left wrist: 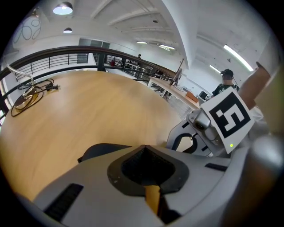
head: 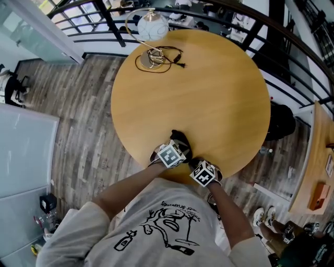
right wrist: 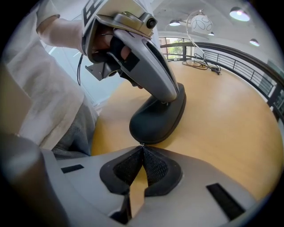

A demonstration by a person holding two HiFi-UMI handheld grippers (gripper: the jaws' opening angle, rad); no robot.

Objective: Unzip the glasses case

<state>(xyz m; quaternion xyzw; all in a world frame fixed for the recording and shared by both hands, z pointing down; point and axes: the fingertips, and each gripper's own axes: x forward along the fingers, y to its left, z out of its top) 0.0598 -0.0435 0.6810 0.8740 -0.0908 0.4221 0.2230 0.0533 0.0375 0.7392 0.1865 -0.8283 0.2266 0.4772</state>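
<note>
The closed glasses case lies at the lower edge of the counter, with bare wood above. The left hand-held gripper, jaws together, presses it. The right hand-held gripper pinches its zip pull.

A round wooden table stands on a grey plank floor. A dark curved railing runs round beyond the table's far edge. Near that far edge sits a lamp with a white globe shade, its dark cable coiled beside its base. A pale glass panel stands off the table's left edge, and a second wooden desk lies off its right edge. Overhead, the white ceiling carries round lights and long strip lights.
</note>
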